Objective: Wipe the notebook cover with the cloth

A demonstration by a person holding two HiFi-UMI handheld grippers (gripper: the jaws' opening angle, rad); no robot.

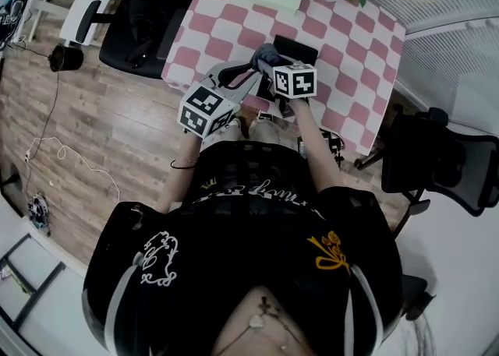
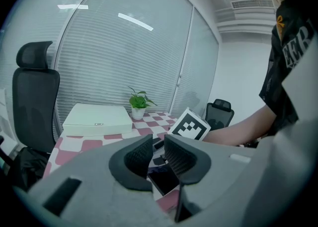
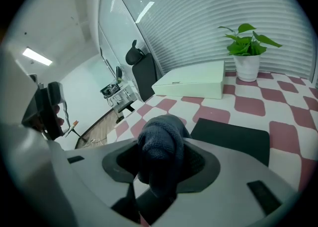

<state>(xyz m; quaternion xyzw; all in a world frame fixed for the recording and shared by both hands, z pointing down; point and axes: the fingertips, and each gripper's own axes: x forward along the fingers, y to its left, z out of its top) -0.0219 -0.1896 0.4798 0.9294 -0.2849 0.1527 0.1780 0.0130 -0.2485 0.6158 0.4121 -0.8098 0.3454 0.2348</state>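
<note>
While the left gripper [image 2: 158,152] hangs near the notebook's [image 3: 231,136] left side, its jaws stand a narrow slit apart with nothing between them. Only the notebook's dark cover shows past the gap. It is not pinning the notebook, as far as I can tell.

Right gripper [image 3: 163,162], at the near-left of the notebook, has its jaws closed on the cloth [image 3: 159,134]. Cloth is a dark grey-blue knit wad, bulging up out of the jaws and drooping in front. In the head view it sits at the notebook's left edge. Touching the cover or just above it, cannot tell.

Notebook lies flat and closed on the pink-and-white checked surface [image 1: 352,62], black cover up. Most of it is to the right of the cloth and uncovered. Beyond the notebook are a white box [image 3: 191,83] to the far left and a potted plant [image 3: 248,54] to the far right, both well apart from it.

Progress, my read: cloth is in the jaws and at the notebook, so the pickup part is done. Wiping itself looks barely started or not started, since the cloth is only at one edge. Left to do: press the cloth onto the cover and sweep across to the notebook's right edge until the whole face is covered. Left gripper may need to steady the notebook if it slides.
</note>
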